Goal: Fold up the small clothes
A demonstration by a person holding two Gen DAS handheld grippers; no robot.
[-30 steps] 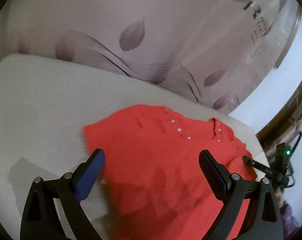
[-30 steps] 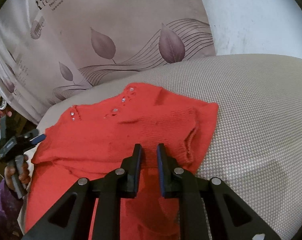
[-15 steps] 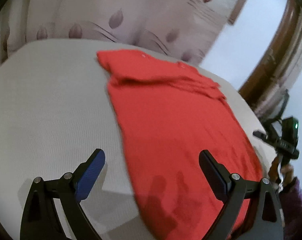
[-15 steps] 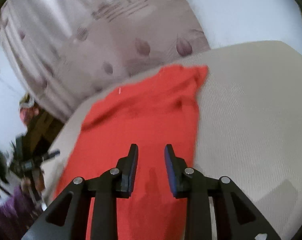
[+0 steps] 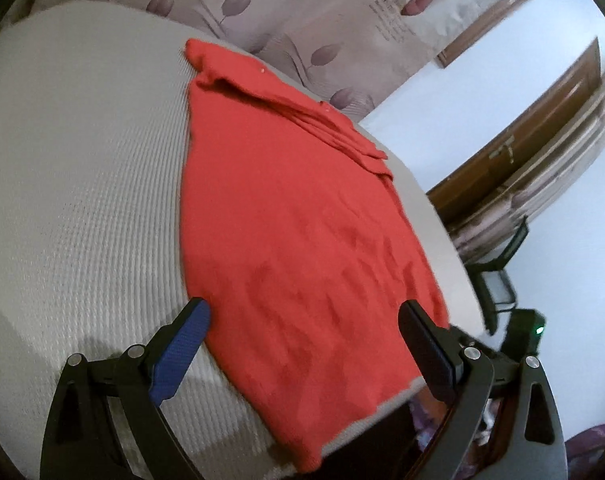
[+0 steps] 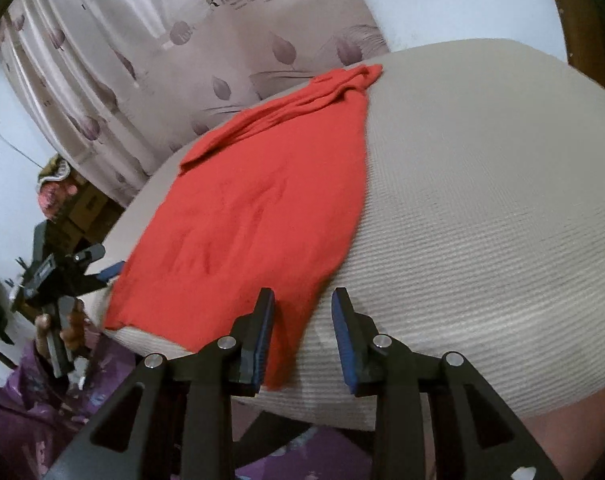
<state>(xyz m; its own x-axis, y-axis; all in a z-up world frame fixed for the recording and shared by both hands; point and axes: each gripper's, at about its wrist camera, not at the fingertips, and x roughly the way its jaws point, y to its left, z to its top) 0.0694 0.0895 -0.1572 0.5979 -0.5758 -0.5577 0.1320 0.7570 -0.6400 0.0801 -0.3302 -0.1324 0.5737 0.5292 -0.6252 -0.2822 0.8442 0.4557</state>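
A red knit garment (image 5: 294, 220) lies spread lengthwise on a pale woven cushion (image 5: 82, 168), its far end folded over near the curtain. Its near hem hangs slightly over the cushion's front edge. My left gripper (image 5: 302, 312) is wide open and empty, just above the near hem. In the right wrist view the garment (image 6: 262, 200) shows again; my right gripper (image 6: 302, 300) is open and empty at the garment's near right corner. The left gripper (image 6: 62, 268) also shows there at the left, off the cushion's edge.
A leaf-patterned curtain (image 6: 162, 60) hangs behind the cushion (image 6: 482, 200). A wooden door frame (image 5: 522, 128) and white wall stand at the right in the left wrist view. Boxes and clutter (image 6: 62, 196) sit at the left. Purple cloth (image 6: 42, 400) lies below.
Both grippers pulled back from the folded top toward the near hem. The right gripper, nearly shut before, has opened. More of the garment's length now shows.
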